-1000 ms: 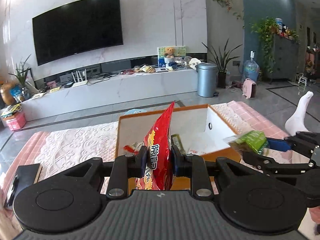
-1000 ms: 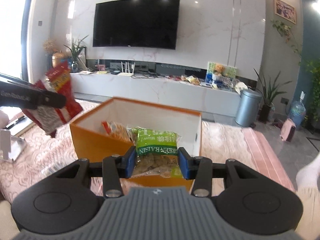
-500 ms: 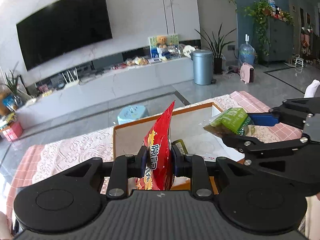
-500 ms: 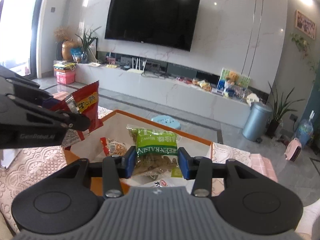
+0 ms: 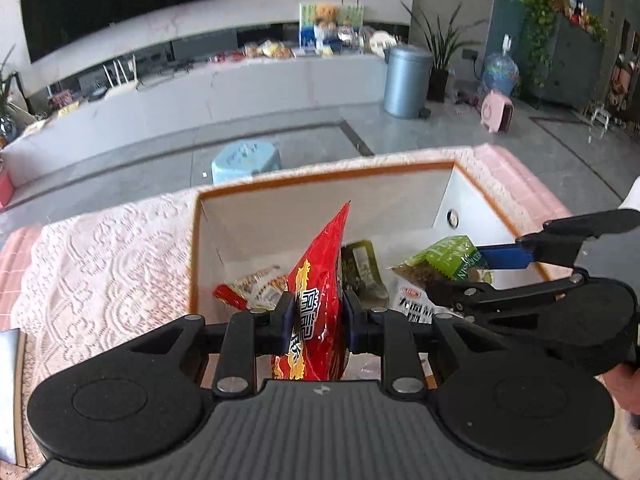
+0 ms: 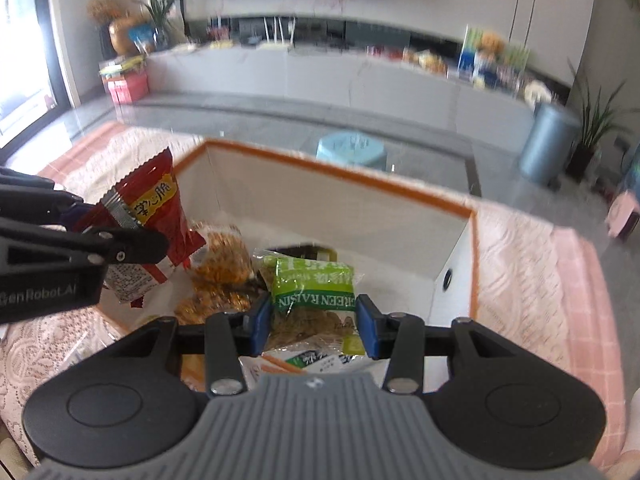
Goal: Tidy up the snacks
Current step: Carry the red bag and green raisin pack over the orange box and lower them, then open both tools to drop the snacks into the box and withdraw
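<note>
An open box with an orange rim [image 5: 320, 174] and white walls [image 6: 320, 196] stands on the lace-covered table and holds several snack packets. My left gripper [image 5: 316, 316] is shut on a red snack bag [image 5: 320, 280] and holds it upright over the box's near left part; the bag also shows in the right wrist view [image 6: 160, 208]. My right gripper [image 6: 316, 320] is shut on a green raisin packet [image 6: 312, 284] and holds it over the box's near right part; the packet also shows in the left wrist view [image 5: 444, 260].
Inside the box lie a dark green packet [image 5: 362, 268], an orange-brown snack packet [image 6: 220, 256] and a white packet [image 5: 412, 304]. A white lace cloth [image 5: 104, 256] over a pink cloth covers the table. A light blue stool [image 5: 244, 158] stands beyond the table.
Both grippers have tilted down and moved forward over the box with their packets. The red bag and the green packet now hang above the box's inside.
</note>
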`<state>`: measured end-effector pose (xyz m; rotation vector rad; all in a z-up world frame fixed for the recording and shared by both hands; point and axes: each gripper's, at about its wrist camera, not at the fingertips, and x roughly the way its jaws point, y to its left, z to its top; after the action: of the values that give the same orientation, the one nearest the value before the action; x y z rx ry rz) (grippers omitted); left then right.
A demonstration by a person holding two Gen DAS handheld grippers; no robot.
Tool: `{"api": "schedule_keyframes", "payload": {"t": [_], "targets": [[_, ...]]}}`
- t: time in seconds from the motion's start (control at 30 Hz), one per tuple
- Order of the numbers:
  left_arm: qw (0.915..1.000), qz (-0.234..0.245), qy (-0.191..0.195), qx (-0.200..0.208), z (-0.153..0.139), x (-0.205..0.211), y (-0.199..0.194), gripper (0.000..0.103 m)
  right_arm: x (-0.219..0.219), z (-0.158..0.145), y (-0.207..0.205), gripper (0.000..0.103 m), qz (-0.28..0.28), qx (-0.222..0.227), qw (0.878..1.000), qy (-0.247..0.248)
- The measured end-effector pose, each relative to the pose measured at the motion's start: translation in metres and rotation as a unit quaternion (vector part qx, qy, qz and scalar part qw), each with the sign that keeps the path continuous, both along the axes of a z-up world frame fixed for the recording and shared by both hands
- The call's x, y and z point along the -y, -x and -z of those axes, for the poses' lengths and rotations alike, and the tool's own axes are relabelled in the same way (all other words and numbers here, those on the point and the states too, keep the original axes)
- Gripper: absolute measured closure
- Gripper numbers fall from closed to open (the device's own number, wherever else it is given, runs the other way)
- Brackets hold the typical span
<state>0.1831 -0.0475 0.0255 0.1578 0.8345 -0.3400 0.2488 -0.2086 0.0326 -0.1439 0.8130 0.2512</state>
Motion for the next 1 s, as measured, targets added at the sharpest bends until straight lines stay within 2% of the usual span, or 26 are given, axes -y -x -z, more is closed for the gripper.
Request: {"api": "schedule_keyframes", "payload": {"t": [0.27, 0.37, 0.6, 0.77, 1.0], "targets": [[0.9982, 0.013, -0.024, -0.054, 0.028, 0.003, -0.016, 0.075, -0.005, 0.034, -0.030, 0.060, 0.001, -0.081, 0.997, -0.007], [0.9974, 0.017, -0.043, -0.056, 0.031, 0.006, -0.017, 0.075, -0.006, 0.043, -0.035, 0.060, -0.002, -0.099, 0.995, 0.001], [0.9958, 0.012, -0.052, -0.075, 0.034, 0.010, -0.022, 0.074, -0.002, 0.060, -0.050, 0.060, 0.013, -0.147, 0.989, -0.018], [0.9952, 0.007, -0.061, -0.076, 0.031, 0.013, -0.025, 0.069, -0.005, 0.062, -0.052, 0.059, 0.014, -0.156, 0.988, -0.011], [0.9960, 0.007, -0.067, -0.059, 0.015, 0.013, -0.017, 0.042, -0.010, 0.050, -0.048, 0.057, 0.013, -0.156, 0.988, 0.000]]}}
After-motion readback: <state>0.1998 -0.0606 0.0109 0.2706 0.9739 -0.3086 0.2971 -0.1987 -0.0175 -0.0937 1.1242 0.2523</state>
